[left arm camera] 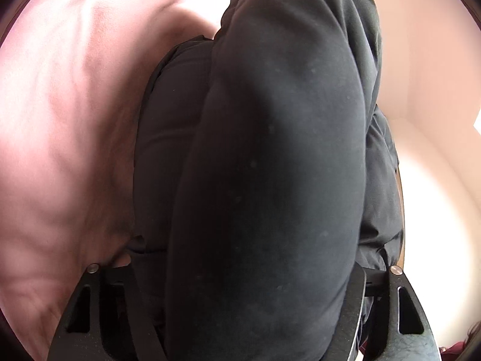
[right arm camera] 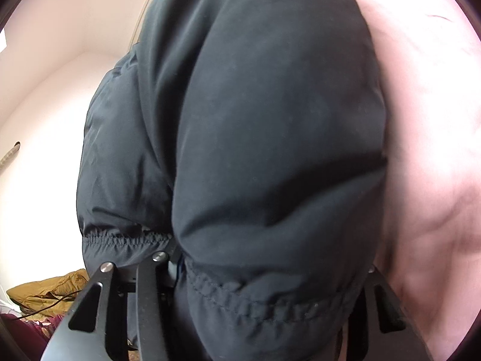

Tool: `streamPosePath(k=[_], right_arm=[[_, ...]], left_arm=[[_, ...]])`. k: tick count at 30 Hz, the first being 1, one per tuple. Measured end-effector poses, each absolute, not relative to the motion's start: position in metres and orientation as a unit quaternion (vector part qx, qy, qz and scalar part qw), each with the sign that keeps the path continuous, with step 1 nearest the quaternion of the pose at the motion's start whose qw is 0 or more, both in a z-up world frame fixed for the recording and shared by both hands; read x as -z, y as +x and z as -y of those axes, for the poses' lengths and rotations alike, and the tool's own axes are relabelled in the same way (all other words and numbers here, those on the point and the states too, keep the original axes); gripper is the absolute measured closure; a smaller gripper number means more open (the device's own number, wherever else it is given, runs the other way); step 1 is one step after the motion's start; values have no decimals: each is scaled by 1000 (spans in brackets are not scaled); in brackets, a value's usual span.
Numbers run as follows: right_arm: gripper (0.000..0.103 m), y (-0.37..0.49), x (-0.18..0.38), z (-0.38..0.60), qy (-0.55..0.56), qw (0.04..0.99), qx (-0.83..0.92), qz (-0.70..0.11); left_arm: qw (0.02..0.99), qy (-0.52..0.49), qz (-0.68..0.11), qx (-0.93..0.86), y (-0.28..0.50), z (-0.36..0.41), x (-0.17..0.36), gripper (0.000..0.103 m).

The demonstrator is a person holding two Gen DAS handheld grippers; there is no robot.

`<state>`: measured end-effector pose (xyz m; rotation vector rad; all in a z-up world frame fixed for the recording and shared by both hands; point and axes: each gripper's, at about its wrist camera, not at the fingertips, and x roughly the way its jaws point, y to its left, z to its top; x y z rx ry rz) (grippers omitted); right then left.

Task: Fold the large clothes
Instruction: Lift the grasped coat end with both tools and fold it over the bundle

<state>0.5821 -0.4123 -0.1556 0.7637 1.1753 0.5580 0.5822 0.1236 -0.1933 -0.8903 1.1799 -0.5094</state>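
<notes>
A black puffer jacket point(left arm camera: 270, 150) fills the middle of the left wrist view, bunched into a thick padded roll. My left gripper point(left arm camera: 243, 270) is shut on this roll, which bulges out between both fingers and hides the pads. In the right wrist view the same jacket point(right arm camera: 270, 120) shows its gathered elastic hem point(right arm camera: 270, 300) across the jaws. My right gripper point(right arm camera: 264, 261) is shut on the hem end, with fabric packed from finger to finger. The jacket lies over a pink sheet point(left arm camera: 45, 120).
The wrinkled pink sheet point(right arm camera: 436, 120) spreads beside the jacket. A pale wall point(left arm camera: 436, 60) stands behind it. A mustard-coloured garment point(right arm camera: 51, 291) and dark red cloth point(right arm camera: 18, 331) lie low at the left of the right wrist view.
</notes>
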Motion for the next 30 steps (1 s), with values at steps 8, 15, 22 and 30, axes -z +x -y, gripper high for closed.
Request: streamPosePath(k=[8, 15, 22, 30], right_arm=[[76, 578, 110, 396, 333, 750, -262, -508], [81, 571, 53, 377, 317, 775, -291, -463], [81, 542, -8, 366, 291, 791, -323, -431], [81, 517, -36, 371, 278, 807, -331, -403]], left_arm=[[731, -422, -477, 245, 552, -101, 155, 73], [745, -426, -421, 294, 530, -83, 92, 77], [753, -413, -393, 328, 497, -69, 26, 77], [762, -397, -372, 351, 461, -72, -34, 77]])
